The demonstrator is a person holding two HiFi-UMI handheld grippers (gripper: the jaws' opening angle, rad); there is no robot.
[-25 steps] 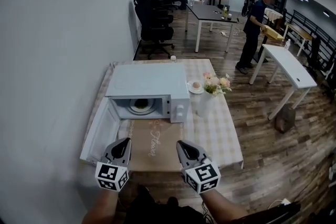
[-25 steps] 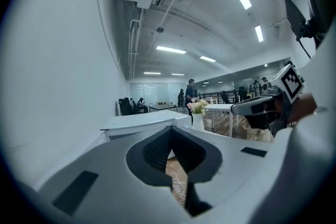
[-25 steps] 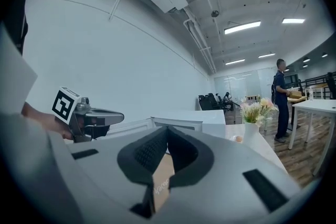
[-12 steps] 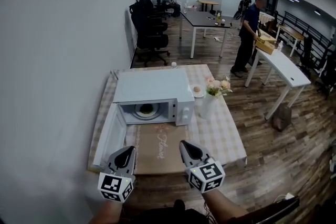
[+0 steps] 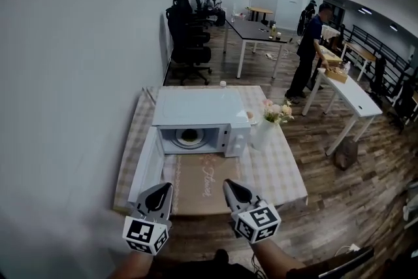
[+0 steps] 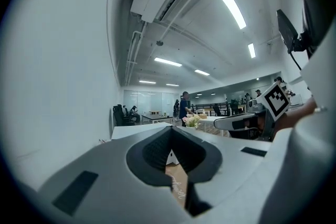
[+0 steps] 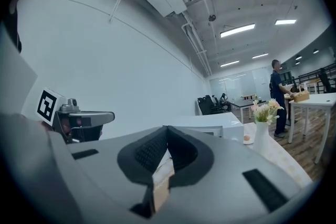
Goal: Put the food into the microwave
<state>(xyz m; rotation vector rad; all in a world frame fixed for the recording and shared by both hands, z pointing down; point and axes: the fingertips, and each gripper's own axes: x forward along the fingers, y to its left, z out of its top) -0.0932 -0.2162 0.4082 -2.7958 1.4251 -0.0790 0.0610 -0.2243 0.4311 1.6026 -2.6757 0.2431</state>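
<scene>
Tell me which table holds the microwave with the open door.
The nearest table, covered with a checked cloth, against the wall: the microwave stands on it. The dark table and the white table stand farther back.

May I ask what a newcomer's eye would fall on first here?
First the white box-shaped microwave mid-table, its door open to the left, a round plate inside. Then the white vase of pale flowers just right of it, and the left gripper and right gripper, both shut, low in front.
</scene>
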